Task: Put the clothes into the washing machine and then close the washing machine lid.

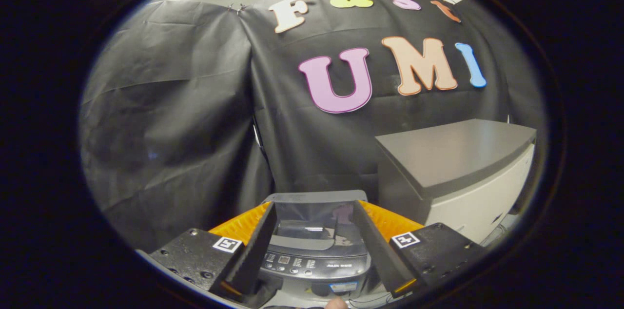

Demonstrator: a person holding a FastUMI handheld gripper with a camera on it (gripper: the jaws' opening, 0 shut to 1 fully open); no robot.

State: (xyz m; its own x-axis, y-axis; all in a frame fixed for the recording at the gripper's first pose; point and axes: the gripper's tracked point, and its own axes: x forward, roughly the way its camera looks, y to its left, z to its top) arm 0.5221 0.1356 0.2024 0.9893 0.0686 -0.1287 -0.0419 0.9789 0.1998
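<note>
While the gripper (314,245) hangs above the small grey top-loading washing machine (314,245), its two black, orange-backed fingers (256,245) stand wide apart and hold nothing — the machine shows in the gap between them. Its dark, glossy, see-through lid (317,219) lies flat over the tub, closed as far as I can tell, and the dark control panel with rows of small buttons (312,264) sits on the near side of the lid, between the fingertips. Each black finger mount carries a square white marker tag (227,244). Beyond the right finger, well apart from the machine, stands a white cabinet with a flat grey top (458,153). Black cloth (170,119) hangs behind everything. A fingertip (336,303) shows just under the gripper.
</note>
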